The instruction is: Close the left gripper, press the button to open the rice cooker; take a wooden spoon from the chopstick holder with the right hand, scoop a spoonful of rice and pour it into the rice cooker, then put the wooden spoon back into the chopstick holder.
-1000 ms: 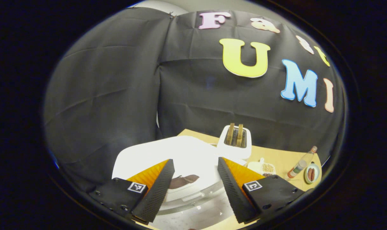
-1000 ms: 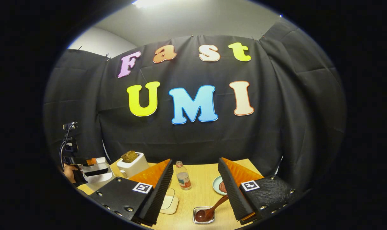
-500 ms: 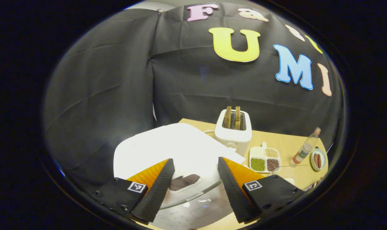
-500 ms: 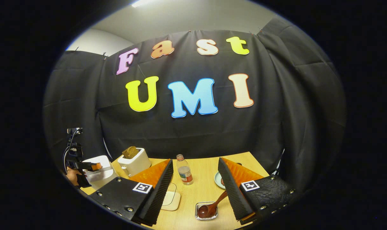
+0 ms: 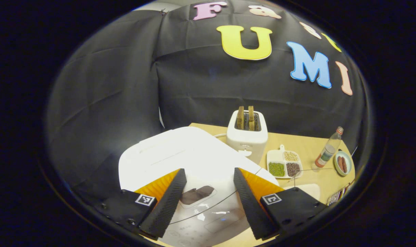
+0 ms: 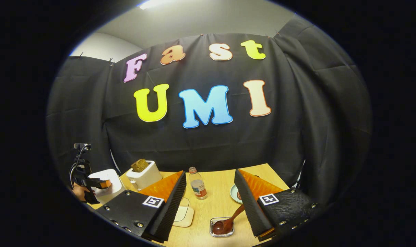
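In the left gripper view, the left gripper (image 5: 208, 192) hangs over the white rice cooker (image 5: 180, 157) with its 2 fingers apart. The cooker's lid is down. A toaster (image 5: 246, 137) stands at 1 o'clock from it.

In the right gripper view, the right gripper (image 6: 209, 195) is spread wide and holds nothing. The wooden spoon (image 6: 228, 223) rests in a small clear holder (image 6: 221, 230) on the table (image 6: 214, 202), at 6 o'clock. A bottle (image 6: 197, 185) stands at 12 o'clock from it.

I see a white toaster (image 5: 246, 137) holding two bread slices (image 5: 245, 117) on the tabletop (image 5: 307, 145). Beside it sits a divided dish of beans (image 5: 284, 164), then a bottle (image 5: 328, 151) and a plate of sausages (image 5: 342, 164).
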The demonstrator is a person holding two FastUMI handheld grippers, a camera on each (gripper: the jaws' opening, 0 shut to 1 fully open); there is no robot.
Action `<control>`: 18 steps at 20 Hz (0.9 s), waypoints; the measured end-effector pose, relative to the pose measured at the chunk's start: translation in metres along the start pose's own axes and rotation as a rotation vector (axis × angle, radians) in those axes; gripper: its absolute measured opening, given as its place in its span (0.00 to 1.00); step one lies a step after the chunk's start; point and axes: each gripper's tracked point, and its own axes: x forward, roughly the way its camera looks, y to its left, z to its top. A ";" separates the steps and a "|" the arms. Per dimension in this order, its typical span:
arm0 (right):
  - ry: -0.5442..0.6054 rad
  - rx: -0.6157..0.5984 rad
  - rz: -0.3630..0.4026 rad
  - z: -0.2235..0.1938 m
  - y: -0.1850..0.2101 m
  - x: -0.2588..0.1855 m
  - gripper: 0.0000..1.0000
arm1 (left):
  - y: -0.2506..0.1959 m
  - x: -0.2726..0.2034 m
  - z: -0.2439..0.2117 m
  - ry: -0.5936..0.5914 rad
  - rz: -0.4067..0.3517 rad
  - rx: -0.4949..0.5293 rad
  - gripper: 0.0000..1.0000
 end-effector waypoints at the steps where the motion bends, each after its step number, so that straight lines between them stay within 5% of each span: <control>1: 0.001 -0.003 0.005 0.000 0.002 0.000 0.86 | -0.002 0.000 -0.001 0.001 -0.010 0.003 0.97; 5: -0.015 -0.018 0.015 0.008 0.006 -0.004 0.86 | -0.011 -0.025 0.041 -0.154 -0.013 0.066 0.96; 10: -0.051 -0.046 0.027 0.024 0.012 -0.011 0.86 | -0.076 -0.138 0.132 -0.410 -0.169 0.049 0.96; 18: -0.162 -0.082 0.051 0.074 0.037 -0.039 0.86 | -0.159 -0.298 0.161 -0.610 -0.343 -0.024 0.95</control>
